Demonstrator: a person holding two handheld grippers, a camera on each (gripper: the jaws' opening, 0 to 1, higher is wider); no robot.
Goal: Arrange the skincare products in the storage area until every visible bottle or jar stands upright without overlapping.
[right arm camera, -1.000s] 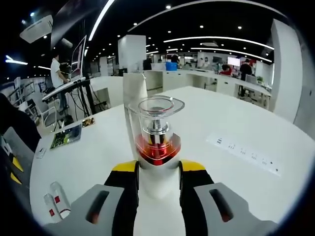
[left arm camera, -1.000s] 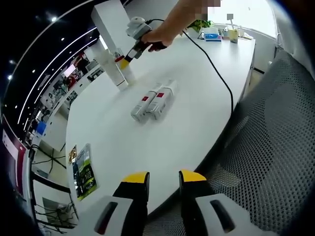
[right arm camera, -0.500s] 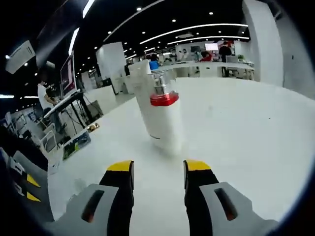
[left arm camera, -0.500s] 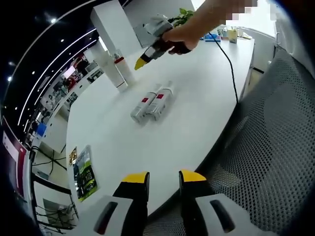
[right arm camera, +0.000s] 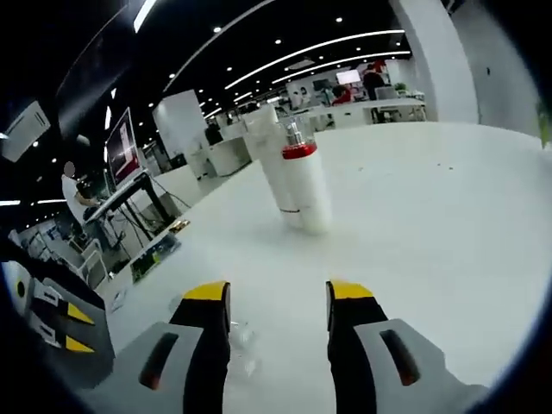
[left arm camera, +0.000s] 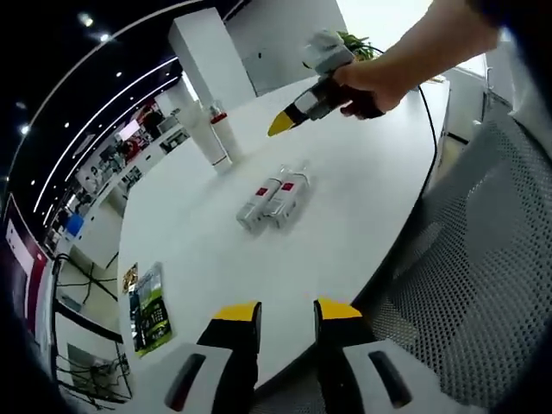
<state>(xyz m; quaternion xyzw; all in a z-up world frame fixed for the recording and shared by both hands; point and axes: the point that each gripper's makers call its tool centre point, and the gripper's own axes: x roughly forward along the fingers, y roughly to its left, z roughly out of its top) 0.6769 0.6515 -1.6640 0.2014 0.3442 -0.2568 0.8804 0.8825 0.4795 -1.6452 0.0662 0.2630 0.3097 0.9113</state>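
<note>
The left gripper (left arm camera: 286, 315) stands with its yellow-tipped jaws apart by about one jaw's width and nothing between them; they hang over the near edge of the white table (left arm camera: 198, 250), touching nothing. Ahead of these jaws and slightly to their right, two white bottles with red labels (left arm camera: 272, 197) lie on their sides on the table, touching along their length. Farther ahead and to the left, a white pump bottle with a red collar (left arm camera: 222, 137) stands upright just in front of a tall white box (left arm camera: 203, 138). Above the lying pair, a person's hand (left arm camera: 362, 79) holds the right gripper (left arm camera: 282, 126) in the air, clear of the table and of both bottle groups. To the left of the left jaws, a green printed card (left arm camera: 149, 308) lies flat near the table edge. In the right gripper view, the right gripper (right arm camera: 274, 300) also has its jaws spread wide with nothing gripped, above the bare tabletop. Straight ahead of them, well apart, the pump bottle (right arm camera: 304, 185) stands upright against the white box (right arm camera: 274, 168). At the left edge, the left gripper's yellow tips (right arm camera: 73, 329) show.
</note>
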